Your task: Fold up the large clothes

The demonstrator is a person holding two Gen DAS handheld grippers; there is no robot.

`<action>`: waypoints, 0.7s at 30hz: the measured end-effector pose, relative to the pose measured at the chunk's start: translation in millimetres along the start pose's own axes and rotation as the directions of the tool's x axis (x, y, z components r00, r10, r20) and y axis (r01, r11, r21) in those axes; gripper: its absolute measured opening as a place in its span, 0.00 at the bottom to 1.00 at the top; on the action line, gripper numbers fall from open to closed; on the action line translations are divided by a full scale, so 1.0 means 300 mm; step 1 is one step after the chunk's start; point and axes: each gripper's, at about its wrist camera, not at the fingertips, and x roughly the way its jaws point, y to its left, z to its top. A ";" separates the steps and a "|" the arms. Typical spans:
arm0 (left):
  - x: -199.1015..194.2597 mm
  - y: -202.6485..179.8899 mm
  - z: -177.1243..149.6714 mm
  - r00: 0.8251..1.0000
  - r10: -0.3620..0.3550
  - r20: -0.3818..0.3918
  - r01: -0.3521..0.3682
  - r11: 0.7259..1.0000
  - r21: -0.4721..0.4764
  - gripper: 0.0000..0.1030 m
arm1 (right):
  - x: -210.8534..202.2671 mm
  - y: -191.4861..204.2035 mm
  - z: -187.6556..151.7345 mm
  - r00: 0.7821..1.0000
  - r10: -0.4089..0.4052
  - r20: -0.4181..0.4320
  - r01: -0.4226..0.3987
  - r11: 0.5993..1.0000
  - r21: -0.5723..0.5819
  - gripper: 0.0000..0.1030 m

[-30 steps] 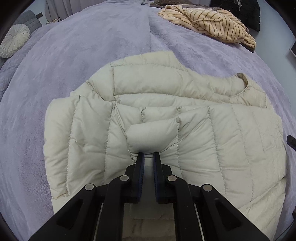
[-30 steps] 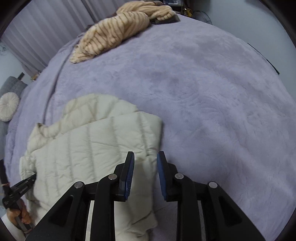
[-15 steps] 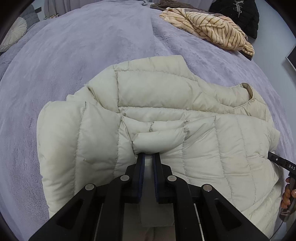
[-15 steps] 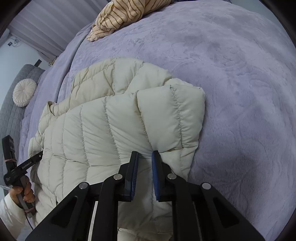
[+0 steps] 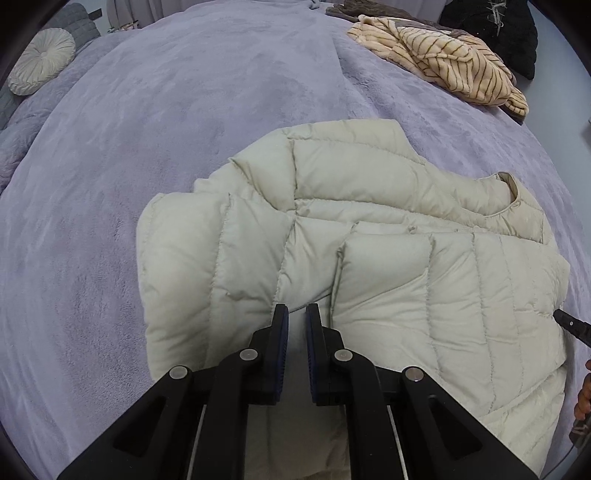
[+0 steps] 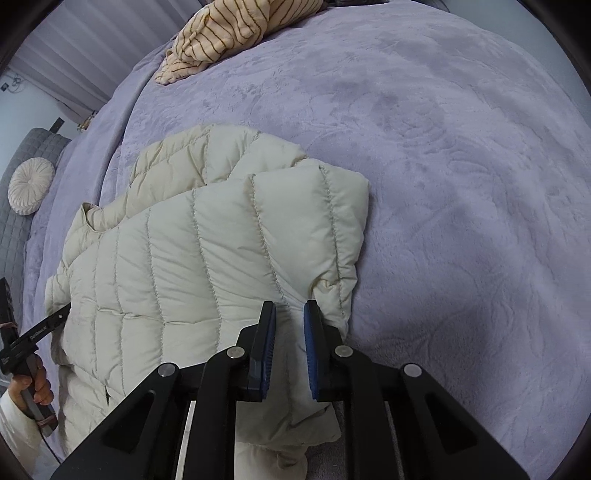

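A cream quilted puffer jacket [image 5: 369, 258] lies partly folded on the lilac bed cover [image 5: 147, 129]. My left gripper [image 5: 297, 314] is shut on a fold of its near edge, with pale fabric pinched between the pads. In the right wrist view the same jacket [image 6: 184, 258] fills the left half. My right gripper [image 6: 289, 310] is shut on the puckered hem at the jacket's right corner. The left gripper, held in a hand, shows at the far left [image 6: 37, 332]. The right gripper's tip peeks in at the edge [image 5: 570, 326].
A beige striped garment [image 5: 443, 59] and a black one [image 5: 495, 29] lie at the far side of the bed. A round cream cushion [image 6: 31, 184] rests on a grey quilted seat at the left. Bare lilac cover [image 6: 461, 166] spreads to the right of the jacket.
The right gripper came down onto the jacket's right corner and its jaws closed on the hem. The left gripper shifted sideways with its fold, bunching the jacket's left side.
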 end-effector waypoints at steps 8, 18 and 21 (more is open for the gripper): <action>-0.125 -0.015 -0.058 0.999 0.041 -0.003 -0.041 0.999 0.034 0.11 | -0.127 0.018 -0.054 0.999 -0.045 -0.003 0.045 0.999 0.029 0.31; -0.239 -0.041 -0.190 0.997 0.073 -0.038 -0.070 0.994 0.080 0.11 | -0.213 0.085 -0.187 0.998 -0.043 -0.051 0.045 0.998 0.048 0.37; -0.273 -0.040 -0.239 0.995 0.097 -0.038 -0.093 0.992 0.082 0.11 | -0.242 0.116 -0.230 0.997 -0.046 -0.062 0.049 0.998 0.040 0.43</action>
